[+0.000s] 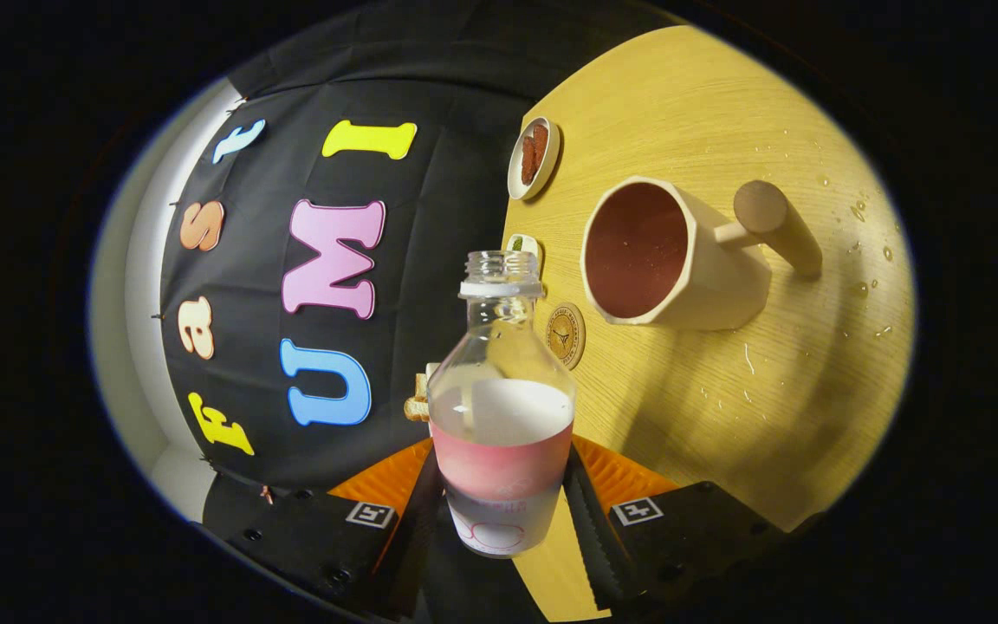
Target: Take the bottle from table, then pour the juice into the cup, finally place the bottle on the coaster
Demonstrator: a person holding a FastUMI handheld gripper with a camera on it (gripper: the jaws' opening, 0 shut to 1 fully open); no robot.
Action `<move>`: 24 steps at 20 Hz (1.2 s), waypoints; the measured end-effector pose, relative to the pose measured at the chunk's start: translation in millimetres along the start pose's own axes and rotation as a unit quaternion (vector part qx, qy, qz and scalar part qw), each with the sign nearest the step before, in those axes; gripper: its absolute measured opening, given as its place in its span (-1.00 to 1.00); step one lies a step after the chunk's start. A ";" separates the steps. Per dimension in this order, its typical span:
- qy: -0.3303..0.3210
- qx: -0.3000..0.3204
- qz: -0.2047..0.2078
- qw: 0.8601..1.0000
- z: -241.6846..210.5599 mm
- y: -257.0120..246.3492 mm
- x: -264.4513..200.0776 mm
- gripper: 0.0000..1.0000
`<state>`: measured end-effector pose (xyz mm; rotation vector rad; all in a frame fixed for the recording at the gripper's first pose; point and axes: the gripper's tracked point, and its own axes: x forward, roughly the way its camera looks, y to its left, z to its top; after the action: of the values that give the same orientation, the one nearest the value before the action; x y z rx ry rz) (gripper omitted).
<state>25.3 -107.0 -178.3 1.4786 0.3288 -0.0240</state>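
1. The camera rides on the gripper (pixel 499 498) and looks forward along its two fingers, which press the bottle (pixel 501 407) from either side.
2. It sits very near the bottle, which rises straight ahead of the lens with its open neck pointing away.
3. The view is rolled onto its side: the worktop (pixel 724 407) stands like a wall to the right of the bottle, and the booth's black cloth wall is to the bottle's left.
4. Beyond the bottle, the cup (pixel 668 256) shows its open mouth to the lens, and the coaster (pixel 566 334) lies between the two.
5. A small dish (pixel 534 158) lies farther off, past the cup.
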 end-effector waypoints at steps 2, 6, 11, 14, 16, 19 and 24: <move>0.000 0.010 -0.003 1.000 0.0 -2.6 0.8 0.51; 0.004 0.031 -0.003 0.999 -0.9 -1.9 1.2 0.51; 0.008 0.050 0.006 0.999 -2.9 5.2 1.1 0.51; 0.005 0.061 0.007 0.998 -3.4 6.4 3.2 0.51; 0.004 0.069 0.010 0.998 -3.0 9.0 4.2 0.51; 0.000 0.084 0.015 0.996 -0.9 13.3 5.7 0.51; -0.003 0.099 0.021 0.995 0.1 18.2 6.9 0.51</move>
<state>35.9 -104.0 -162.2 1.6812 0.2971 -0.0284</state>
